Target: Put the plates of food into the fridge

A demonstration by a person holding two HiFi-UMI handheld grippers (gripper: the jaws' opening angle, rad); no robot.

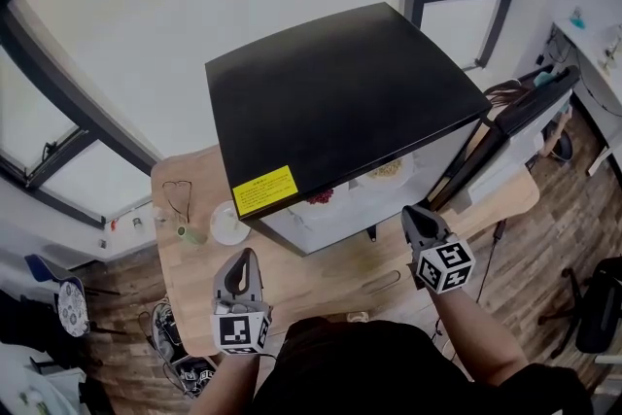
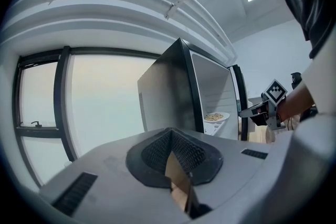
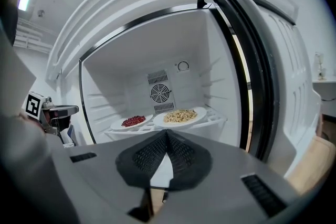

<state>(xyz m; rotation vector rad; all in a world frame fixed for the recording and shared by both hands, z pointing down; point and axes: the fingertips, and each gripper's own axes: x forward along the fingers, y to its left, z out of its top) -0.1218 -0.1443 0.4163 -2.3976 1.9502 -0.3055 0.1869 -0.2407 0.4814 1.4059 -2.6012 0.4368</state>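
Note:
A small fridge (image 1: 340, 102) with a black top stands on the wooden table (image 1: 321, 282), its door (image 1: 525, 121) swung open to the right. On its wire shelf sit two white plates: one with red food (image 3: 132, 121) on the left, one with pale grain food (image 3: 181, 116) on the right. Both show faintly under the fridge's top edge, the red food plate (image 1: 319, 196) and the grain food plate (image 1: 387, 169). My right gripper (image 3: 167, 136) is shut and empty, just outside the opening (image 1: 416, 217). My left gripper (image 1: 248, 262) hangs left of the fridge, shut and empty (image 2: 170, 136).
A small white dish (image 1: 229, 224), a green-topped item (image 1: 192, 234) and a thin wire loop (image 1: 178, 197) lie on the table left of the fridge. The open door blocks the right side. Windows stand behind the table. The table's front edge is close to the person's body.

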